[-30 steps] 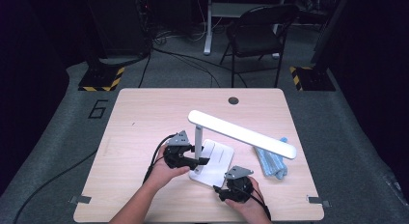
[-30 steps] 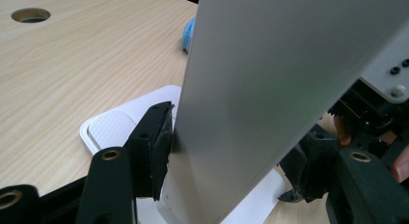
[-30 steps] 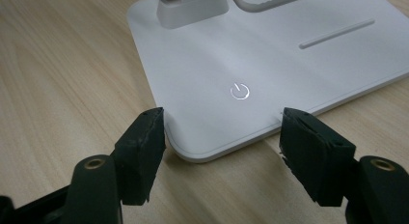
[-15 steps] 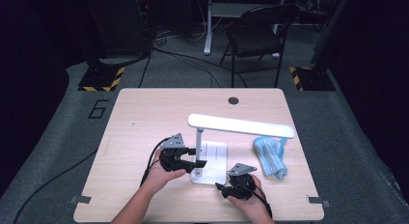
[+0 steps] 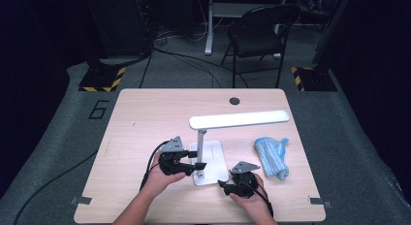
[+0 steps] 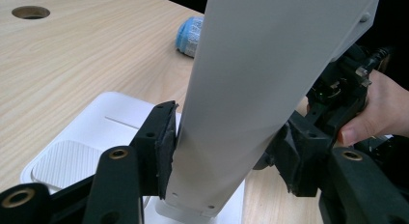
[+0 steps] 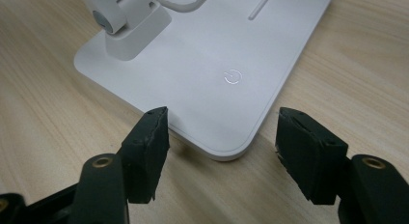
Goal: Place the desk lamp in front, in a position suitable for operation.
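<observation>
A white desk lamp stands on the wooden table, with a flat base (image 5: 215,154), an upright post (image 5: 199,146) and a long head (image 5: 238,119) lying level across. My left gripper (image 5: 194,166) has just been closing, and both its pads press on the post (image 6: 251,89) low down, near the hinge. My right gripper (image 5: 224,186) sits at the base's near right corner. Its jaws have just closed a little but stand open, with the rounded corner of the base (image 7: 217,55) lying just ahead of them, untouched. A power symbol (image 7: 232,77) marks the base.
A folded blue cloth (image 5: 271,156) lies to the right of the lamp. A cable hole (image 5: 234,101) sits near the table's far edge. A black chair (image 5: 259,26) stands beyond the table on the grey floor.
The lamp head has swung round: its right end moved away from me, off the blue cloth, and now lies level across the table. Both hands stayed in place.
</observation>
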Demonstrator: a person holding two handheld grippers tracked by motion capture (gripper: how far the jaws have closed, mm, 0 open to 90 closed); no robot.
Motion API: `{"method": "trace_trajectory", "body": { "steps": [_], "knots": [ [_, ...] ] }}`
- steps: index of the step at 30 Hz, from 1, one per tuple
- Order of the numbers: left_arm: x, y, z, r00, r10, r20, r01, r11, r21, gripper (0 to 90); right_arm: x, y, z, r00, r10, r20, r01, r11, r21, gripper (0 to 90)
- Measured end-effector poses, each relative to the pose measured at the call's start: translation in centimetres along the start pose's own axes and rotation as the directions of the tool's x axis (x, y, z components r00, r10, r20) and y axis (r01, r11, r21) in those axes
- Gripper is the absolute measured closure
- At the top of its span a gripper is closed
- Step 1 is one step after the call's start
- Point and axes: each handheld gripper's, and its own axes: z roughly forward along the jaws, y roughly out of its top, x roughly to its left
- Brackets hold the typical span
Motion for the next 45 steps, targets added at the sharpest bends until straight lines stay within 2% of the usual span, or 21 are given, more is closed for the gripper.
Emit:
{"method": "trace_trajectory", "body": {
  "steps": [4, 6, 9, 10, 11, 12, 13, 14, 15, 17, 18, 21, 23, 26, 30, 34, 37, 40, 42, 44, 45],
  "knots": [
    [-0.3, -0.1, -0.1, 0.9993, 0.025, -0.03, -0.024, 0.9997, 0.004, 47.7, 0.1, 0.0, 0.0, 1.0, -0.001, 0.0, 0.001, 1.0, -0.005, 37.5],
    [-0.5, -0.2, -0.1, 0.9993, 0.009, -0.036, -0.01, 0.9999, -0.007, 48.0, 0.2, 0.0, 0.1, 0.9999, 0.001, -0.01, -0.001, 1.0, -0.004, 38.0],
    [-0.5, -0.3, -0.3, 0.9987, 0.023, -0.046, -0.023, 0.9997, -0.002, 48.2, 0.1, 0.0, -0.2, 0.9996, 0.013, -0.026, -0.013, 1.0, -0.011, 38.1],
    [-0.7, -0.3, -0.4, 0.9987, 0.01, -0.05, -0.011, 0.9999, -0.009, 48.2, 0.0, 0.0, -0.3, 0.9997, 0.008, -0.024, -0.009, 1.0, -0.019, 38.1],
    [-0.7, -0.3, -0.5, 0.9983, 0.022, -0.054, -0.022, 0.9997, -0.006, 48.2, 0.0, 0.0, -0.4, 0.9994, 0.017, -0.03, -0.018, 1.0, -0.022, 38.1],
    [-0.8, -0.4, -0.5, 0.9986, 0.007, -0.053, -0.008, 0.9999, -0.008, 48.3, -0.1, 0.1, -0.6, 0.9993, 0.017, -0.033, -0.018, 1.0, -0.025, 38.1],
    [-0.8, -0.4, -0.6, 0.9983, 0.007, -0.058, -0.008, 0.9999, -0.008, 48.3, 0.0, 0.1, -0.7, 0.9991, 0.032, -0.027, -0.033, 0.999, -0.032, 38.1],
    [-0.9, -0.5, -0.7, 0.9982, 0.004, -0.06, -0.004, 1.0, -0.005, 48.4, -0.3, 0.1, -0.8, 0.9995, 0.014, -0.027, -0.015, 0.999, -0.045, 38.1],
    [-0.8, -0.5, -0.8, 0.9976, 0.015, -0.067, -0.016, 0.9999, -0.002, 48.4, -0.3, 0.1, -1.0, 0.9989, 0.038, -0.028, -0.039, 0.998, -0.04, 38.1],
    [-1.0, -0.6, -1.0, 0.9971, 0.011, -0.076, -0.011, 0.9999, -0.004, 48.5, -0.6, 0.2, -1.2, 0.9989, 0.041, -0.023, -0.042, 0.998, -0.046, 38.2],
    [-1.1, -0.7, -1.2, 0.9971, -0.002, -0.076, 0.002, 1.0, -0.002, 48.5, -0.7, 0.2, -1.3, 0.9985, 0.051, -0.019, -0.052, 0.997, -0.051, 38.3],
    [-1.0, -0.8, -1.6, 0.9967, 0.013, -0.08, -0.013, 0.9999, 0.001, 48.6, -1.5, 0.4, -2.0, 0.9977, 0.067, 0.004, -0.067, 0.995, -0.072, 38.5],
    [-0.9, -0.9, -1.9, 0.9966, 0.003, -0.083, -0.003, 1.0, -0.002, 48.5, -1.8, 0.5, -2.5, 0.9953, 0.094, 0.023, -0.092, 0.992, -0.089, 38.6],
    [-0.9, -0.9, -2.0, 0.9967, -0.014, -0.08, 0.014, 0.9999, 0.005, 48.3, -3.0, 0.7, -3.4, 0.9936, 0.092, 0.065, -0.086, 0.992, -0.095, 38.7],
    [-0.9, -0.9, -2.0, 0.9967, -0.009, -0.081, 0.009, 0.9999, 0.006, 48.1, -4.4, 1.4, -4.4, 0.9875, 0.121, 0.101, -0.111, 0.989, -0.102, 39.4],
    [-0.9, -0.9, -2.0, 0.9963, -0.012, -0.085, 0.012, 0.9999, 0.001, 47.6, -5.5, 2.1, -5.2, 0.9806, 0.104, 0.166, -0.088, 0.991, -0.101, 39.7],
    [-0.9, -0.9, -2.1, 0.9966, -0.017, -0.081, 0.018, 0.9998, 0.002, 47.2, -6.4, 2.4, -5.8, 0.9721, 0.108, 0.208, -0.088, 0.991, -0.104, 39.4],
    [-0.8, -0.9, -2.2, 0.9963, -0.002, -0.086, 0.002, 1.0, 0.005, 47.0, -7.6, 2.3, -6.4, 0.9628, 0.129, 0.237, -0.106, 0.989, -0.107, 38.6],
    [-0.8, -0.9, -2.3, 0.9961, -0.005, -0.089, 0.006, 1.0, 0.006, 46.9, -8.3, 2.0, -6.8, 0.9526, 0.153, 0.263, -0.127, 0.986, -0.112, 38.5],
    [-0.8, -0.9, -2.4, 0.9962, -0.013, -0.086, 0.014, 0.9999, 0.006, 46.9, -9.0, 1.8, -7.3, 0.9485, 0.158, 0.274, -0.133, 0.985, -0.109, 38.5],
    [-0.8, -0.9, -2.4, 0.9961, -0.007, -0.088, 0.008, 0.9999, 0.007, 46.8, -9.2, 1.7, -7.5, 0.9433, 0.174, 0.283, -0.148, 0.983, -0.109, 38.5]
  ]
}}
